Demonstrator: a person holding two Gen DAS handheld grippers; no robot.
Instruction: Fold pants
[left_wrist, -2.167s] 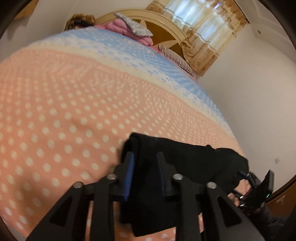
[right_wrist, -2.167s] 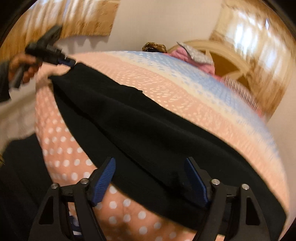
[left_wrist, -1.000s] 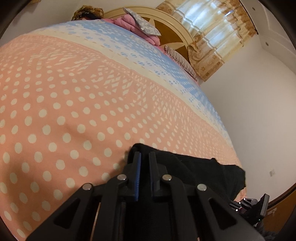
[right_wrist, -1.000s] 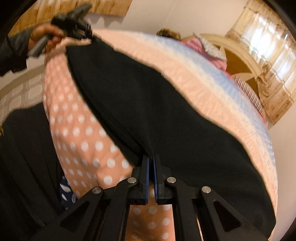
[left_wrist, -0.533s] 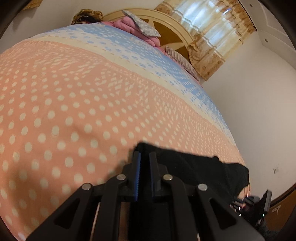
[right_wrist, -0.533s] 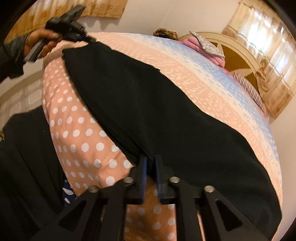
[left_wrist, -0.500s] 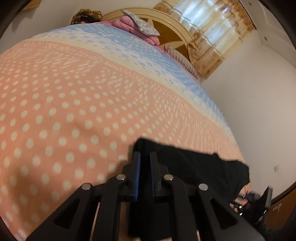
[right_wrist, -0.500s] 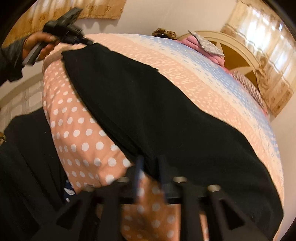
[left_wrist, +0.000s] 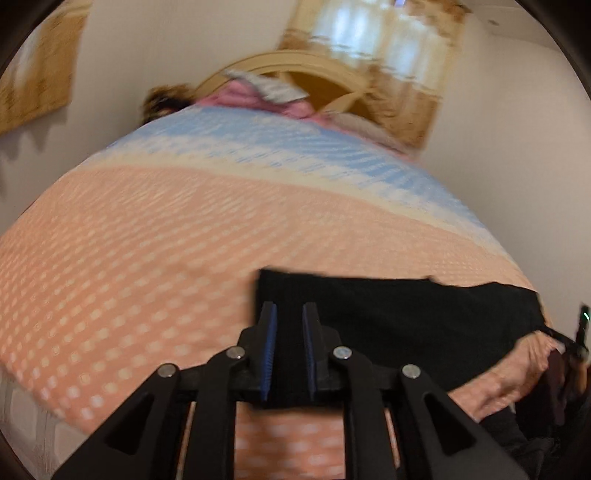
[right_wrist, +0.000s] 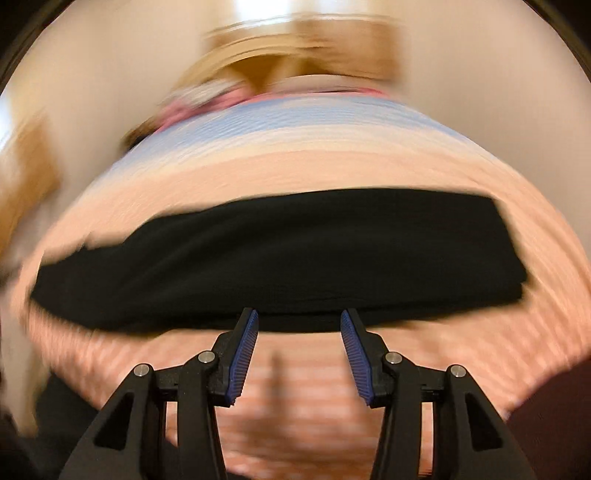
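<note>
The black pants (left_wrist: 388, 325) lie flat in a long folded strip near the front edge of the bed. My left gripper (left_wrist: 290, 308) is over their left end. Its jaws are opening, with a narrow gap and black cloth between the blue pads (left_wrist: 269, 347). In the right wrist view the pants (right_wrist: 295, 251) stretch crosswise, blurred by motion. My right gripper (right_wrist: 299, 314) stands open just in front of their near edge, with nothing between its fingers.
The bed has a peach dotted cover (left_wrist: 129, 258) with a blue band (left_wrist: 277, 147) further back. Pink pillows (left_wrist: 251, 99) lie against a curved wooden headboard (left_wrist: 295, 70), below a curtained window (left_wrist: 388, 48). Dark clothing (right_wrist: 546, 417) shows at the bed's near edge.
My right gripper let go of the pants' edge, opened and swung sideways with a roll. My left gripper's jaws parted slightly as it lifted and turned. The pants now lie flat.
</note>
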